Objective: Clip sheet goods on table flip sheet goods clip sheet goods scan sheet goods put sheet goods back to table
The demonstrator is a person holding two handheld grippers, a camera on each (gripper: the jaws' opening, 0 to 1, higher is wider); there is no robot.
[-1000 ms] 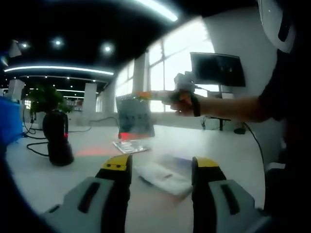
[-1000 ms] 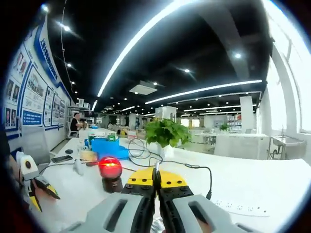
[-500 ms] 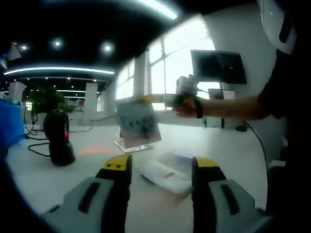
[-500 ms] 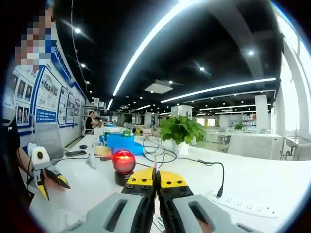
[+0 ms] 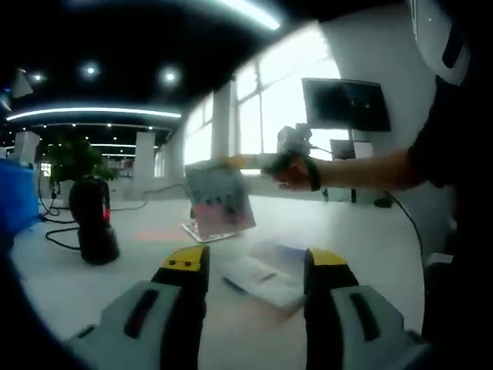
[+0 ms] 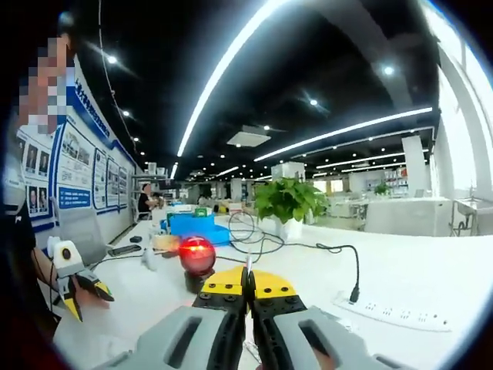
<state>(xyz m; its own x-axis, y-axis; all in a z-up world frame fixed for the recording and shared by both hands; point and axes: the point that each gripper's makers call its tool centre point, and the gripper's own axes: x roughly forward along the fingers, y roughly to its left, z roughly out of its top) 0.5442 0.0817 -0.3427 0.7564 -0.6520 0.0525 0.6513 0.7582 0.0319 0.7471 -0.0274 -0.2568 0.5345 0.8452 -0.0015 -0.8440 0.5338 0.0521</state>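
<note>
Left gripper view, left to right. Far left: black scanner (image 5: 94,222) upright on the white tabletop (image 5: 115,277), cable trailing behind it. Centre: sheet packet (image 5: 219,202) hanging in the air above a second packet (image 5: 209,230) lying flat; red scan glow seen across the lower edge of the hanging packet a second ago now gone, packet tilted and shifted slightly right. Judged: scan step finished or nearly so, return to the tabletop next. Bottom centre: left tool (image 5: 253,262) spread wide, empty, with a clear pouch (image 5: 262,279) flat on the tabletop between and beyond its tips. Right of centre: right tool (image 5: 231,161) reaching in from the right, pinching the top edge of the hanging packet.

Right gripper view, left to right. Lower left: left tool (image 6: 80,295), spread. Centre: scanner (image 6: 197,262) with red dome lit, lower and farther off than a second ago. Bottom centre: right tool (image 6: 247,276) pressed together on the thin edge of the packet.
</note>
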